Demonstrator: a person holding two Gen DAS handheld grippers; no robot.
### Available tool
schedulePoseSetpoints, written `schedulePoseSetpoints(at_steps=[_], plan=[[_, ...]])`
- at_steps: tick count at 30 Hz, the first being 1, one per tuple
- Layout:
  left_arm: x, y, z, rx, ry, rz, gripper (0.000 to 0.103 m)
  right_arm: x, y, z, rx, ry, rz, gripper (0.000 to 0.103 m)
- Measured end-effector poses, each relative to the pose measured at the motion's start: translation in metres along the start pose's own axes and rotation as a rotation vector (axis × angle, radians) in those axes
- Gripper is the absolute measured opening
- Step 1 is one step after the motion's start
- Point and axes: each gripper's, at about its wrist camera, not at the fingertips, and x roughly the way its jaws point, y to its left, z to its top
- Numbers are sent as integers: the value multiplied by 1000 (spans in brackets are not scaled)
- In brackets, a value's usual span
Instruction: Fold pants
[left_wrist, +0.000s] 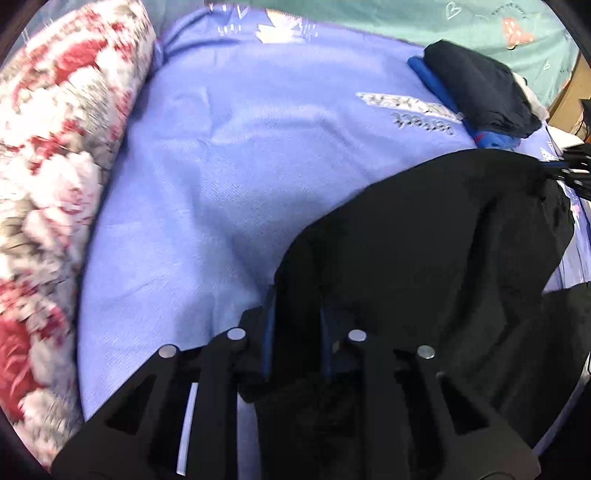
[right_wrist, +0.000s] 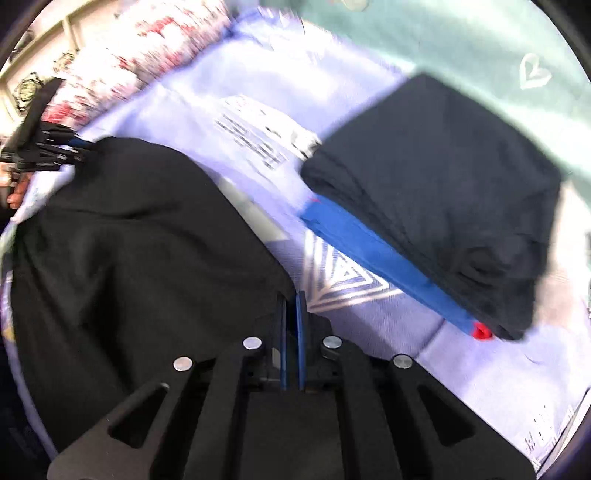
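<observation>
Two grippers hold black pants (left_wrist: 424, 240) over a blue sheet (left_wrist: 221, 166). The left gripper (left_wrist: 295, 314) pinches a fold; the right gripper (right_wrist: 291, 306), blurred, seems pressed shut on the edge.

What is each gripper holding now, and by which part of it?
Both hold the black pants. The left gripper is shut on a fabric edge at one end; the right gripper is shut on the edge at the other end.
</observation>
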Motion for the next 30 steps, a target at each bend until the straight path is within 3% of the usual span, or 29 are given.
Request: schedulePoseSetpoints(at_steps=[5,7,8,9,11,13,15,17,20,22,24,30], plan=[[-55,-14,-20,-35,-82,-24,18,-80,57,-49,-59,-122,14,4],[-76,-27,-34,-40,-104,-20,27,-103,72,-78,-58,-152,33,4],[-85,-30,-41,-45,-112,-22,40,-111,86,-97,-59,-163,53,4],[-97,-32,-54,-67,-120,-34,68,-115,99,-117,-66,-176,97,4],[-108,-34,-74,-125,-134,-68,86,-108,117,-141,-40,-178,155,5],[-111,-32,-93,-205,-115,-143,86,-102,133,-173,-25,-167,185,5],[-108,-26,-119,-346,-72,-280,87,-85,145,-196,7,-160,207,5],[-95,-27,-134,-461,-38,-391,87,-73,145,-203,45,-168,221,5],[-82,-36,-135,-572,-9,-473,88,-62,148,-207,44,-167,216,5],[-78,-37,-125,-617,-9,-469,93,-60,151,-209,26,-158,209,6],[-72,-40,-112,-640,11,-399,96,-55,154,-213,16,-146,197,6],[-38,-41,-82,-672,87,-283,97,-58,142,-217,60,-176,250,7]])
